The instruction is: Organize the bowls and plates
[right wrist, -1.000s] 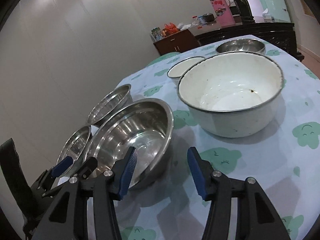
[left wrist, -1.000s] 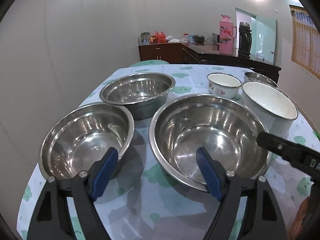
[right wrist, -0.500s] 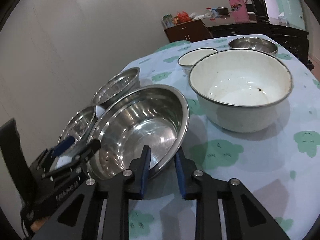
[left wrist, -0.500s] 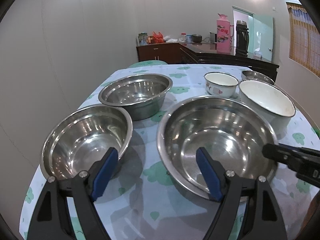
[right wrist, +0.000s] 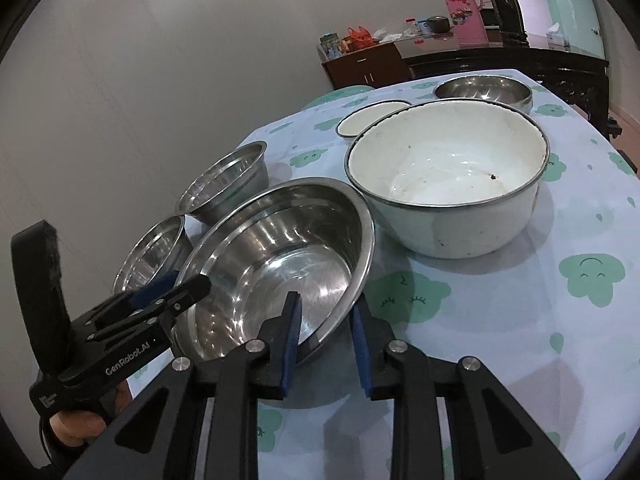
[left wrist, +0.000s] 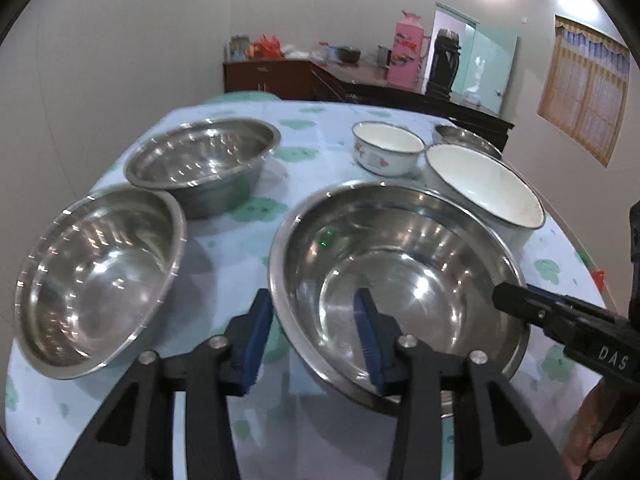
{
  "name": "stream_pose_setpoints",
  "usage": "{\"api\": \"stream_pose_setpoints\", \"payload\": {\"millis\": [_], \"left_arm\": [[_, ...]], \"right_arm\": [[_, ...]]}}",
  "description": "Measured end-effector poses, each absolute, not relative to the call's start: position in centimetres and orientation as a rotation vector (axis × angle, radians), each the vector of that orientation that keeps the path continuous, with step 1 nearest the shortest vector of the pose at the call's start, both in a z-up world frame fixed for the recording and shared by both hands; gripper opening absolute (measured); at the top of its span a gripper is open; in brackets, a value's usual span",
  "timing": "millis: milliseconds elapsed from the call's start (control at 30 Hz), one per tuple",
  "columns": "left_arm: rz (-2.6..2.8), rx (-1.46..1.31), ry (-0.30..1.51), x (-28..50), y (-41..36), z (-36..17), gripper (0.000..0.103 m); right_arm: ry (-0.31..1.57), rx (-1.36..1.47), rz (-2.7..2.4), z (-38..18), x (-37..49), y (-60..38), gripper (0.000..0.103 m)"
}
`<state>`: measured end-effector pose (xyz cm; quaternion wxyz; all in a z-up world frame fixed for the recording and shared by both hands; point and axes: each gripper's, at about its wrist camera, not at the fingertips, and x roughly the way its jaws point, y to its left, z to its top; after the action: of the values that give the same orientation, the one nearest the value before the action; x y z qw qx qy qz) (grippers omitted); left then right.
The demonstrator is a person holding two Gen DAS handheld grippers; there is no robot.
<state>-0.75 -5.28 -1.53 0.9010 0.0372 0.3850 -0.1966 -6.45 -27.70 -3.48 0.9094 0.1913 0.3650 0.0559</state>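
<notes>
Looking along the left claw [left wrist: 312, 300], found its jaws closing across the near rim of the large steel bowl [left wrist: 400, 256], one blue pad outside the wall and the other inside, not yet pressed on the metal. Found the right claw [right wrist: 324, 304] clamped on the same bowl's rim at its own side, one pad inside and one outside, with the bowl lying straight ahead of both claws. Noted a person's hand [right wrist: 80, 420] behind the left claw's handle.

Counted the neighbours next. Saw a medium steel bowl [left wrist: 92, 272] just left of the left claw, close beside the large one but apart from it, and a flat-bottomed steel basin [left wrist: 200, 160] farther ahead and left. Saw a big white enamel bowl [left wrist: 484, 188] ahead and right, its wall almost against the large bowl's far rim, with a dark speck inside. Made out a small flowered enamel bowl [left wrist: 386, 148] and a small steel bowl [left wrist: 464, 136] beyond that. Found everything on a tablecloth [right wrist: 500, 320] printed with green smiling clouds. Spotted a pink thermos [left wrist: 408, 48] and a black flask [left wrist: 442, 60] on a dark sideboard [left wrist: 280, 76] far ahead.

Read "GenRobot.AI" on the left claw's body and "DAS" on the right claw's; failed to read the smaller print below.
</notes>
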Motion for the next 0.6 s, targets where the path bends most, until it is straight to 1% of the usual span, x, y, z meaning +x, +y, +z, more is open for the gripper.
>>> {"api": "stream_pose_setpoints", "payload": {"millis": [167, 300, 467, 533, 600], "left_arm": [[-0.429, 0.071, 0.822, -0.2, -5.8, -2.0, 0.04], [-0.434, 0.058, 0.827, 0.3, -5.7, -2.3, 0.035], [-0.433, 0.05, 0.836, 1.0, -5.7, -2.5, 0.035], [-0.43, 0.05, 0.832, 1.0, -5.7, -2.6, 0.028], [-0.433, 0.037, 0.825, 1.0, -5.4, -2.5, 0.024]], "right_arm": [[0.748, 0.395, 0.111, -3.5, -6.2, -27.8, 0.028], [0.741, 0.404, 0.113, -3.6, -6.2, -27.9, 0.028], [0.738, 0.422, 0.114, -3.8, -5.9, -27.9, 0.029], [0.735, 0.426, 0.112, -3.9, -5.8, -27.9, 0.029], [0.735, 0.402, 0.099, -3.8, -5.8, -27.6, 0.029]]}}
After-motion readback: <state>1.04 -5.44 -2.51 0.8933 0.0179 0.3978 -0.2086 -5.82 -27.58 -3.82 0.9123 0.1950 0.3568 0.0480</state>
